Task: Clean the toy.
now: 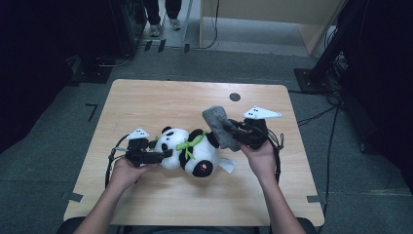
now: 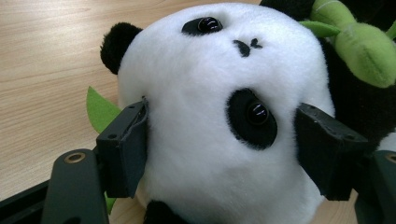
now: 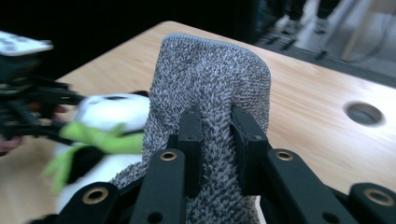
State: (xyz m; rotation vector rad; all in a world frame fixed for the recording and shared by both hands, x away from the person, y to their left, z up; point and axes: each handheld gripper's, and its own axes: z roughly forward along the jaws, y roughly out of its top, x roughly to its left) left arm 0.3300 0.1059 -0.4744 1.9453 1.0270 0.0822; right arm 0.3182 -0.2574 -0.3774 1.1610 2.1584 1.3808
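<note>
A plush panda (image 1: 187, 151) with a green bamboo sprig (image 1: 190, 143) lies on its back near the middle of the wooden table (image 1: 170, 102). My left gripper (image 1: 165, 153) comes in from the left and is shut on the panda's head (image 2: 219, 116), one pad pressing into the fur on each side. My right gripper (image 1: 234, 129) hovers just right of the panda, shut on a folded grey terry cloth (image 1: 218, 124). In the right gripper view the cloth (image 3: 210, 70) stands up between the jaws (image 3: 215, 126), with the panda (image 3: 107, 112) blurred behind it on the left.
A round cable hole (image 1: 234, 96) sits in the table near its far edge. Someone's feet (image 1: 163, 24) stand on the floor beyond the table, beside a wooden cabinet (image 1: 272, 14). Dark equipment and cables lie at both sides.
</note>
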